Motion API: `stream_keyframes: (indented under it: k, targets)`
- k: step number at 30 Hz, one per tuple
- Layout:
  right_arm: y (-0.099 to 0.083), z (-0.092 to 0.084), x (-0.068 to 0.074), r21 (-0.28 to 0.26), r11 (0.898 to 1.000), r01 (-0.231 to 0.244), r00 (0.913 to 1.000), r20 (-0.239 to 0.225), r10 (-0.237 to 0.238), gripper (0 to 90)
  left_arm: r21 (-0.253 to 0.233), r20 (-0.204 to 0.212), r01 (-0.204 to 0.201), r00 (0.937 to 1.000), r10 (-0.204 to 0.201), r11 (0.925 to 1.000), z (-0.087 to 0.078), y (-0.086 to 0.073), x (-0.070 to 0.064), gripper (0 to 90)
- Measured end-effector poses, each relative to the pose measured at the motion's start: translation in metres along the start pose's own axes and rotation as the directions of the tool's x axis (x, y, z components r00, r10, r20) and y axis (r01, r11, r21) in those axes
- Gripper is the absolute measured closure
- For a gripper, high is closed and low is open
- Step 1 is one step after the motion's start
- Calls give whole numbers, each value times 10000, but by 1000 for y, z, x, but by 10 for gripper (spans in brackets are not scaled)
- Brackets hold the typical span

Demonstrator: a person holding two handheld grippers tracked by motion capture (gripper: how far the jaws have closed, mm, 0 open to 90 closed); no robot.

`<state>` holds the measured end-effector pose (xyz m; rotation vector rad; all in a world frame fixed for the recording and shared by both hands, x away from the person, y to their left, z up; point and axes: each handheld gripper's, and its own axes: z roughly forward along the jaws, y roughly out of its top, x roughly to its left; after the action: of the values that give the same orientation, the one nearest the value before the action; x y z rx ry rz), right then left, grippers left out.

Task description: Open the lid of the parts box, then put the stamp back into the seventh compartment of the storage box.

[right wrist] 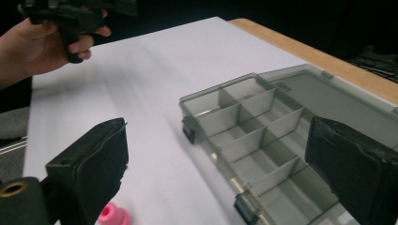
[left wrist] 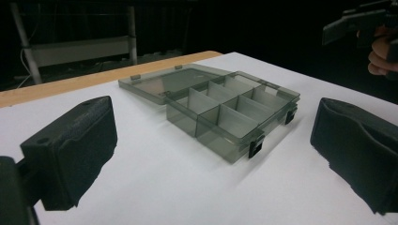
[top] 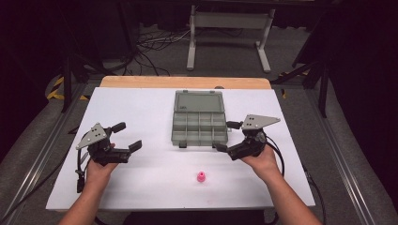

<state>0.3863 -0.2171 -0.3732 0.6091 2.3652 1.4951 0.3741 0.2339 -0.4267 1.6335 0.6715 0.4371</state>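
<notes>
Meanwhile both claws, left point(top: 126, 137) and right point(top: 227, 136), gaped apart beside the open grey plastic compartment box point(top: 199, 123); small pink plastic piece point(top: 201, 177) lay near the table's point(top: 141, 108) front edge.

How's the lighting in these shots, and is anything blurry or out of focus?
High view: white table bright, surroundings dark, mildly soft overall. Left gripper view: translucent grey compartment box fairly sharp, near jaws soft. Right gripper view: small pink plastic piece blurred at the frame's bottom edge.

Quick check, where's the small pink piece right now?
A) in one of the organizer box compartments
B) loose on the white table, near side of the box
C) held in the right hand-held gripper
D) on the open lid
B: the pink piece sits alone on the white table, nearer the person than the open organizer box, and both the left hand-held gripper and the right hand-held gripper are open and hold nothing.
</notes>
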Motion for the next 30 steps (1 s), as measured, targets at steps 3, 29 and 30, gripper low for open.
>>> stream_keyframes:
  k: [3, 29, 30]
  targets:
    - [-3, 0, 10, 99, 9998, 145, 9996, -252, -143, 67, 67, -39, -134, 9999, 135, 9999, 1, 0, -3, 19]
    - [-25, 28, 43, 1774, 9786, 1044, 9890, -1220, -834, 104, 16, -104, -190, 9998, 190, 9998, -3, 0, -3, 18]
    - [-26, 30, 44, 1836, 9769, 1094, 9880, -1282, -866, 110, 11, -101, -186, 9998, 186, 9998, -3, 0, -3, 17]
